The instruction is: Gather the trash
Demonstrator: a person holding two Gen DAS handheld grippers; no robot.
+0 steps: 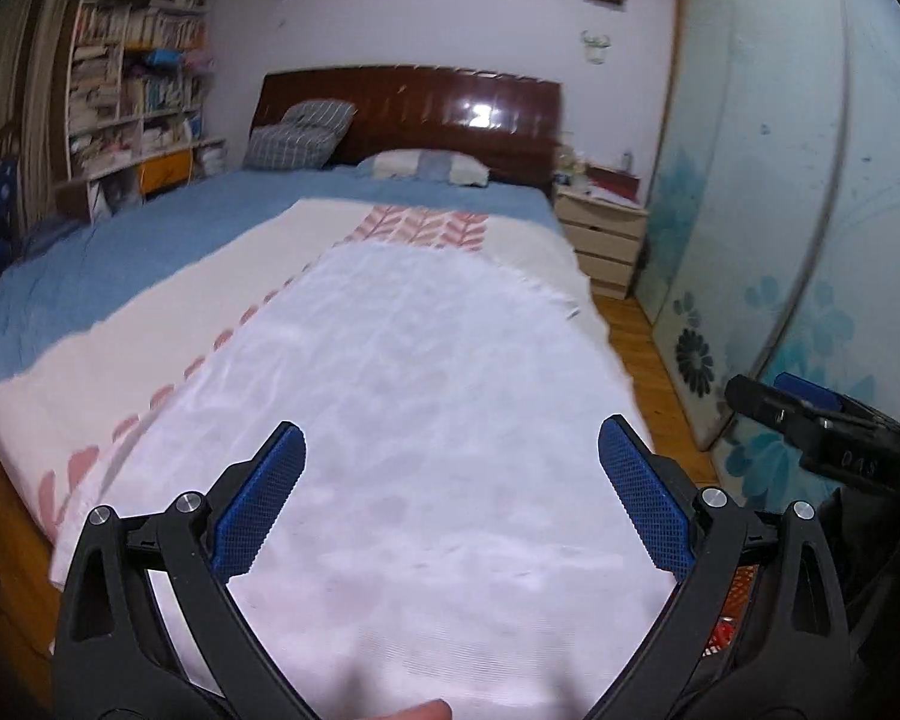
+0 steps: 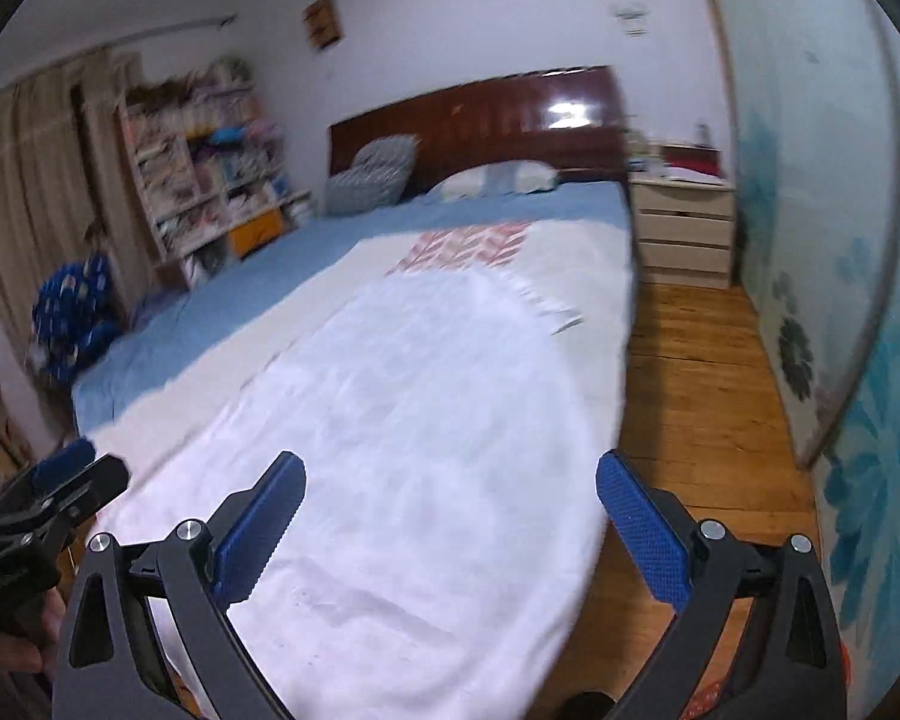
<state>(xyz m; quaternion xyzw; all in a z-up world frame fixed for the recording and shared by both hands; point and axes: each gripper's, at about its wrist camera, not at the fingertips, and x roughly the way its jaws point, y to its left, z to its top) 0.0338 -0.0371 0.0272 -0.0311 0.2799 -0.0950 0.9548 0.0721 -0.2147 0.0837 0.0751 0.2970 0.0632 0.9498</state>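
My left gripper [image 1: 450, 462] is open and empty, held above the foot of a bed covered by a white sheet [image 1: 426, 408]. My right gripper [image 2: 450, 492] is open and empty, over the same sheet [image 2: 426, 420] near the bed's right edge. Each gripper shows at the side of the other's view: the right one [image 1: 822, 420] and the left one [image 2: 54, 492]. A small pale scrap [image 2: 567, 324] lies near the sheet's far right edge; it also shows in the left wrist view [image 1: 572, 313]. Both views are blurred.
A blue bedspread [image 1: 150, 252], pillows [image 1: 306, 138] and dark wooden headboard [image 1: 426, 102] lie beyond. A bookshelf [image 1: 132, 96] stands left, a nightstand [image 2: 684, 228] right. A wooden floor strip [image 2: 702, 390] runs beside floral sliding doors [image 2: 840, 300]. An orange-red mesh item [image 1: 732, 606] sits at lower right.
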